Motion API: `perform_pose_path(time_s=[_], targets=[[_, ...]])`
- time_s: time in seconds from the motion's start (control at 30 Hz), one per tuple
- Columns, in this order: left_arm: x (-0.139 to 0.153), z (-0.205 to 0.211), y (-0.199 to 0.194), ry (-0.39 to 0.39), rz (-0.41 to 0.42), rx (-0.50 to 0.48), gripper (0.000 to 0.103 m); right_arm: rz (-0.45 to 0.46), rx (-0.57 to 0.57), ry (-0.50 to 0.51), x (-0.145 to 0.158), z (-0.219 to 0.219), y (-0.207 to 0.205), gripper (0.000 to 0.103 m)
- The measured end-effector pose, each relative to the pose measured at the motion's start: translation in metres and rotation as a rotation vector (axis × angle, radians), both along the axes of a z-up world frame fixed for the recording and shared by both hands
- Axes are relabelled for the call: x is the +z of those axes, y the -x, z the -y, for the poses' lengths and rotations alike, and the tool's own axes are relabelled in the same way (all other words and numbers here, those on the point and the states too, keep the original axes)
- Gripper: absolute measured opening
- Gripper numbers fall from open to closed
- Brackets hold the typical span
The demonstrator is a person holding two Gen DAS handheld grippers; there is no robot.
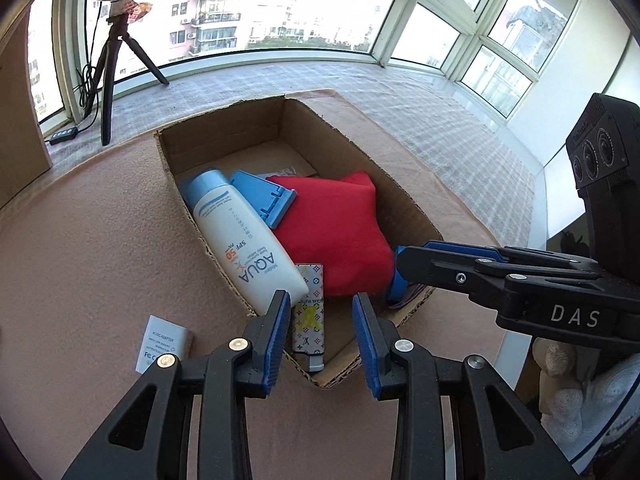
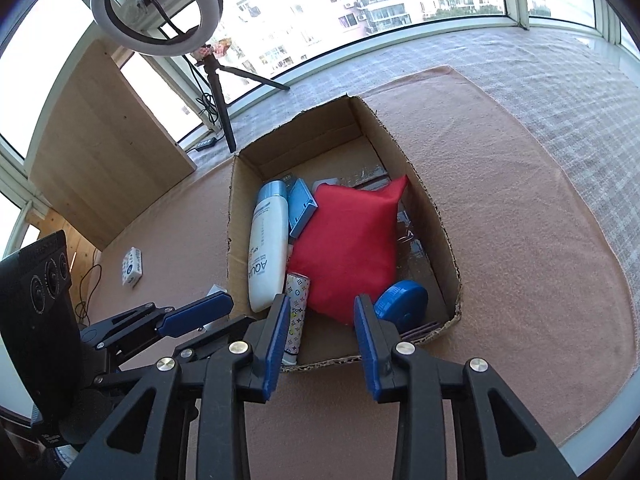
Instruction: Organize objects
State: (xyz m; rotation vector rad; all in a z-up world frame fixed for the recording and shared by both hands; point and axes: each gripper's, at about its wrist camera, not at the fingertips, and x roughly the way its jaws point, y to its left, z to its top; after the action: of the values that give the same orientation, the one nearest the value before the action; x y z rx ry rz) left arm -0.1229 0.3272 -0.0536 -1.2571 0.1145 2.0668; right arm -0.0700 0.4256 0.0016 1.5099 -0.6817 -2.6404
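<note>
Left gripper (image 1: 322, 332) spread and empty, right gripper (image 2: 322, 330) spread and empty, cardboard box (image 2: 436, 216) containing red pouch (image 2: 348, 248), lotion bottle (image 2: 266, 252), blue tin (image 2: 400, 300)

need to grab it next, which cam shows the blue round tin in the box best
The right wrist view: the blue round tin shows its whole lid in the cardboard box's near right corner, beside the red cloth. In the left wrist view, the right claw hides all but a sliver of it.
</note>
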Motion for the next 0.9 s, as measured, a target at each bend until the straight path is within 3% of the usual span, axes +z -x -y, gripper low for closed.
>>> perform_pose_path(time_s=[0.23,0.4,0.63,0.9], targets=[[-0.016,0.062,0.008,0.052,0.016,0.104,0.038,-0.032,0.038,-0.017,0.009,0.039,-0.011,0.045],[-0.031,0.096,0.02,0.069,0.059,0.185,0.053,-0.03,0.084,-0.037,0.006,0.069,-0.019,0.062],[-0.048,0.1,0.03,0.084,0.09,0.199,0.067,0.006,0.109,-0.035,-0.006,0.089,-0.031,0.066],[-0.066,0.082,0.038,0.121,0.1,0.21,0.067,0.008,0.071,-0.036,-0.004,0.082,-0.044,0.066]])
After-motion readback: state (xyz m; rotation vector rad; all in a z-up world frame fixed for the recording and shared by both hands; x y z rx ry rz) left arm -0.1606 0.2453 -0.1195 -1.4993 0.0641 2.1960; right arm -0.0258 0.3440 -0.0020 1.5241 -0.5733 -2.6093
